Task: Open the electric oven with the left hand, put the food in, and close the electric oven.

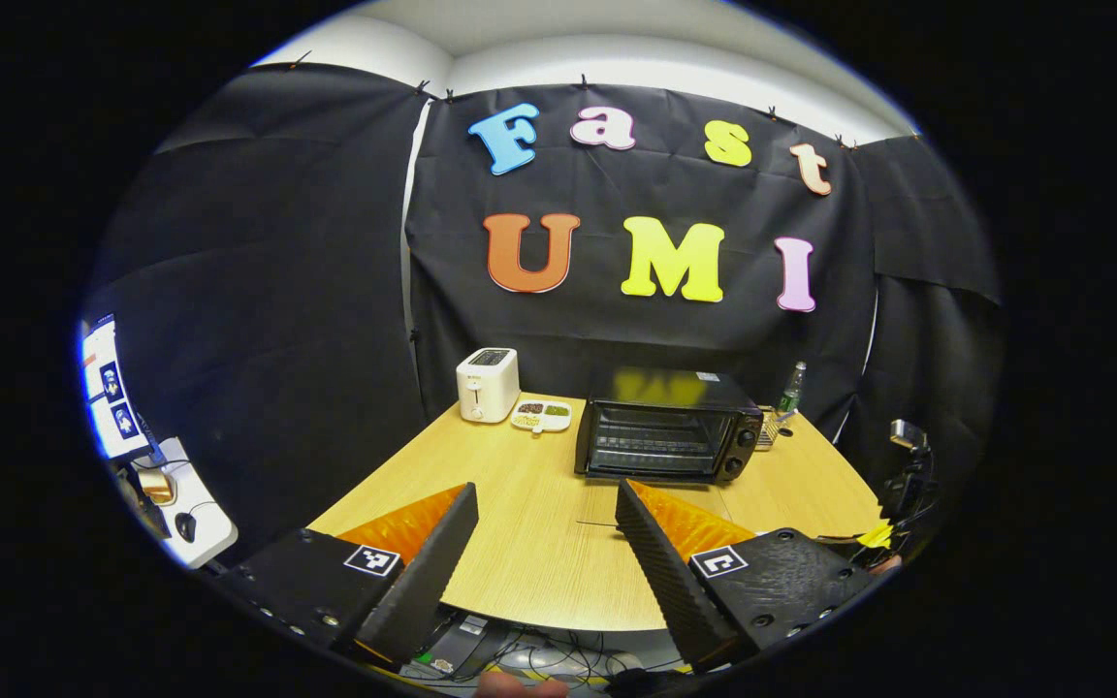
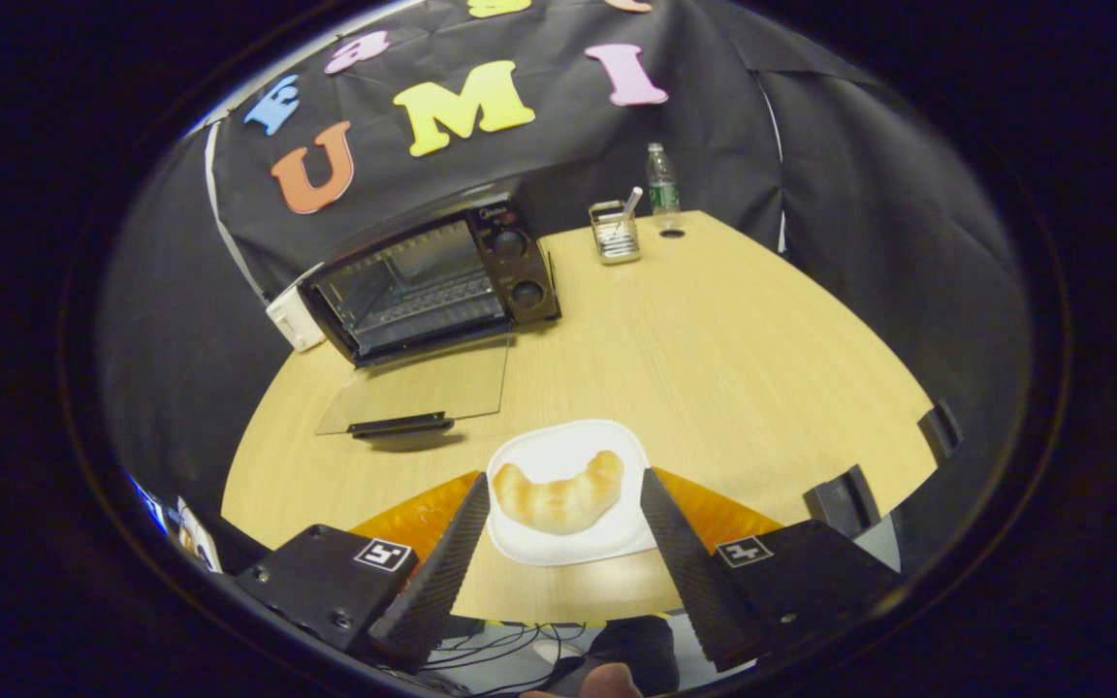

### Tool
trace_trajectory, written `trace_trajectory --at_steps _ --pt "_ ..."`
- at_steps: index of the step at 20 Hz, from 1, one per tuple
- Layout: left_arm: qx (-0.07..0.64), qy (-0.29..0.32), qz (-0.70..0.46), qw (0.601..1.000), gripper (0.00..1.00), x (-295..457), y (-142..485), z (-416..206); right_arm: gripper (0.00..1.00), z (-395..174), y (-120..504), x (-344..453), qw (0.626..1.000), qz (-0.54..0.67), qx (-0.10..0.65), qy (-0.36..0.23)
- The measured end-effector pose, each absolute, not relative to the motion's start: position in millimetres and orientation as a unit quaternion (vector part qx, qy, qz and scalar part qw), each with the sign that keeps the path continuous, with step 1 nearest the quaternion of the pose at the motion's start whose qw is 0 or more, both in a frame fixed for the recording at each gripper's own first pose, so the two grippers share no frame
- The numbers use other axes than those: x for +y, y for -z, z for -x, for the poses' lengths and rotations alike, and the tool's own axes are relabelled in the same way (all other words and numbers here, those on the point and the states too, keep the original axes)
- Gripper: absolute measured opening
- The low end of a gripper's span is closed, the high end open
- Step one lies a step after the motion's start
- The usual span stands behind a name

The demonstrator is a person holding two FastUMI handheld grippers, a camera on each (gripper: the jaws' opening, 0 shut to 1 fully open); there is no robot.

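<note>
The black electric oven (image 1: 665, 436) stands at the back of the wooden table (image 1: 520, 543). In the right gripper view the oven (image 2: 432, 281) has its glass door (image 2: 423, 388) folded down flat onto the table, the handle toward me and the rack inside visible. A croissant (image 2: 558, 499) lies on a white plate (image 2: 568, 446) near the table's front edge. My right gripper (image 2: 563, 485) is open, one finger on each side of the plate. My left gripper (image 1: 544, 494) is open and holds nothing, hovering over the front edge, well short of the oven.
A white toaster (image 1: 488, 384) and a small snack tray (image 1: 541, 415) sit left of the oven. Right of it are a wire holder (image 2: 615, 233) and a water bottle (image 2: 660, 179). Cables hang below the front edge. A side desk (image 1: 180, 504) stands at far left.
</note>
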State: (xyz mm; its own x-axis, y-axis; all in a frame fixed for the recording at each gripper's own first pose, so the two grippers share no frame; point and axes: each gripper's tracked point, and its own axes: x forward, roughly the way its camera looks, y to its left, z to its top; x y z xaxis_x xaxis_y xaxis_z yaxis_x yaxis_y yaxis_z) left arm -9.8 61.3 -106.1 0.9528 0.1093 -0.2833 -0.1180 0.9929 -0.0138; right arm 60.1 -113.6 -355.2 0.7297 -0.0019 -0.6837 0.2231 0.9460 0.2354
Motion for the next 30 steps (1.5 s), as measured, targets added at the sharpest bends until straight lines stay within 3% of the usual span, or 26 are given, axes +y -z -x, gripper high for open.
trace_trajectory --at_steps 6,9,12,14,19,21,26,30 --pt "0.161 -0.065 0.012 0.985 0.93 55.5 110.5 -4.2 0.89 -75.7 395.5 -109.0 0.894 -0.185 0.405 0.057" --pt "0.167 -0.065 0.011 0.984 0.93 49.4 112.5 -14.1 0.76 -77.1 408.2 -110.5 0.884 -0.191 0.423 0.055" --pt "0.170 -0.065 0.010 0.983 0.93 40.0 111.7 -23.0 0.70 -78.7 415.5 -109.1 0.876 -0.205 0.434 0.042" --pt "0.172 -0.066 0.013 0.983 0.93 31.1 112.4 -32.2 0.58 -80.6 417.2 -109.9 0.871 -0.215 0.441 0.033" --pt "0.168 -0.063 0.010 0.984 0.93 7.8 108.8 -49.9 0.14 -82.3 413.9 -112.2 0.854 -0.254 0.453 0.012" --pt "0.166 -0.062 0.008 0.984 0.93 -1.7 110.9 -58.9 0.07 -80.7 406.3 -116.2 0.849 -0.269 0.454 0.006" --pt "0.168 -0.071 0.012 0.983 0.93 -15.8 113.1 -78.4 0.06 -88.0 356.9 -111.1 0.846 -0.307 0.435 -0.030" --pt "0.165 -0.100 0.011 0.981 0.93 -11.5 112.3 -85.9 0.07 -127.1 312.3 -85.7 0.857 -0.325 0.392 -0.083"
